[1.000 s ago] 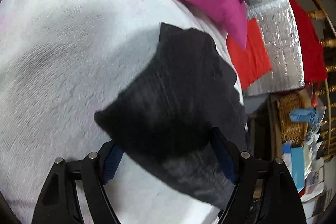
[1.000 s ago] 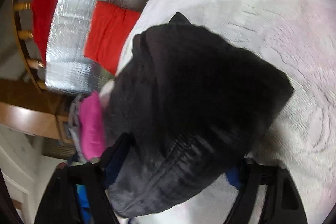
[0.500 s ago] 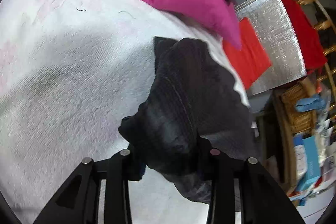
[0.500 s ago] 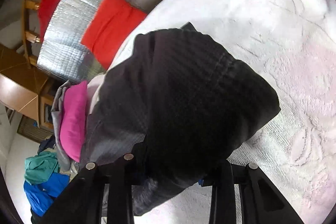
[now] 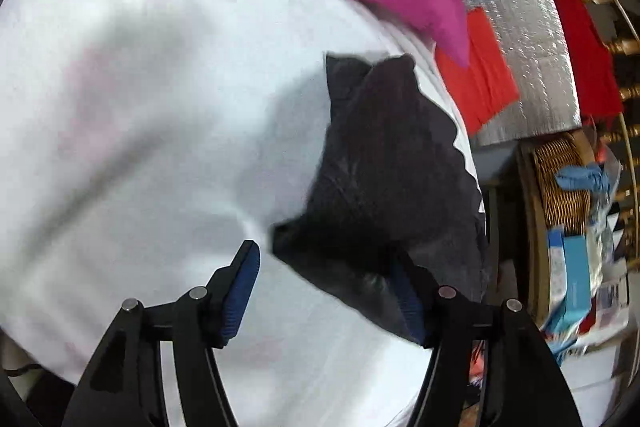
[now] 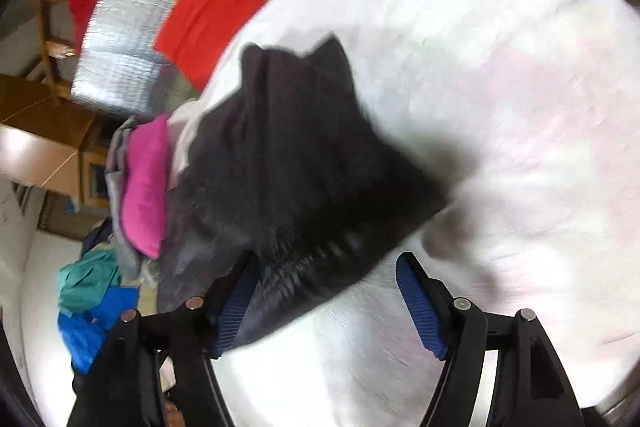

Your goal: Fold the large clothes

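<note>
1. The folded black garment (image 5: 384, 163) lies on the white bed cover (image 5: 160, 107).
2. Both the left gripper (image 5: 326, 291) and the right gripper (image 6: 326, 301) have just been opening; their fingers stand apart, gripping nothing.
3. Lift clear without snagging the fold.

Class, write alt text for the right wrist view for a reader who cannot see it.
A folded black garment lies on a white bedspread, its near corner between the open right gripper fingers, which have just been opening. A pink cushion lies at the left.
</note>
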The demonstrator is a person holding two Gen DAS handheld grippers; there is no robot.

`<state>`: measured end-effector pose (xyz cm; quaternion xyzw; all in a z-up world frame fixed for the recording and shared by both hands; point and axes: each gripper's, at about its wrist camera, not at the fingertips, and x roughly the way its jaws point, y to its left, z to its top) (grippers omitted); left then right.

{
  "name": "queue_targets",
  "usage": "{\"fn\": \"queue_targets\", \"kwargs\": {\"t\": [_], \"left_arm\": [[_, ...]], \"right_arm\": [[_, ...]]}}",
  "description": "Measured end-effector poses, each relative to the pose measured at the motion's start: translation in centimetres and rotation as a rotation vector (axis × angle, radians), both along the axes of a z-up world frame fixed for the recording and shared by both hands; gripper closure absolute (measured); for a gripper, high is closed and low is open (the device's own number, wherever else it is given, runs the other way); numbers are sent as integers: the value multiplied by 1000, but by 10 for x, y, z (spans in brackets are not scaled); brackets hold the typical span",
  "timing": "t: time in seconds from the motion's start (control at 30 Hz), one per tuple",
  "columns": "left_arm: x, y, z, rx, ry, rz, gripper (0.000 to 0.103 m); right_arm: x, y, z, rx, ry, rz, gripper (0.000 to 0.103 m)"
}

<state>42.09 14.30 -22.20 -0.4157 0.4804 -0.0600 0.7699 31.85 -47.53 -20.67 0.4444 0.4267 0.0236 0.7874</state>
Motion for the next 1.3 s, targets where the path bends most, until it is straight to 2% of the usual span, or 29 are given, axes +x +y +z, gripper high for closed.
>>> {"fn": "queue_targets", "kwargs": {"t": [0.1,0.17,0.27,0.37,0.43,0.53,0.63,0.7,0.83,0.9,0.93,1.0,1.03,1.13,1.2,1.23,1.27,1.3], "left_arm": [[-5,28,26,164,-81,56,32],[-7,44,31,206,-110,90,28],[21,44,25,138,-116,41,27],[58,22,14,102,-107,-50,27],[76,5,9,85,-93,-106,27],[104,-15,-7,5,-37,-207,27],[114,-25,-16,-11,5,-272,26],[120,-31,-22,-14,22,-312,25],[131,-34,-24,-60,6,-334,21],[134,-36,-27,-72,8,-338,19],[135,-40,-26,-75,6,-342,14],[142,-50,-26,-99,7,-362,13],[144,-56,-28,-110,19,-377,13],[145,-68,-25,-67,10,-368,12],[144,-69,-24,-80,0,-337,12],[143,-70,-24,-88,-8,-322,12],[143,-71,-23,-92,-17,-310,14],[142,-72,-21,-82,-27,-299,26]], "right_arm": [[-18,-37,17,-69,-88,-43,25],[-10,-56,13,-33,-115,-37,20],[11,-67,-5,64,-50,-16,20],[44,-58,-14,104,-48,52,20],[66,-43,-20,101,-34,81,20],[84,-39,-36,77,21,148,20],[106,-28,-44,49,42,216,20],[115,-25,-50,76,41,238,17],[130,-16,-60,166,11,251,16],[130,-11,-62,225,-10,299,16],[134,1,-63,242,-12,333,16],[141,26,-61,155,4,359,15],[142,36,-57,107,0,353,11],[142,39,-55,122,-9,312,11],[140,41,-52,117,-24,302,20],[139,45,-49,94,-22,307,37],[138,47,-47,77,-21,305,45],[137,50,-44,58,-24,299,47]]}}
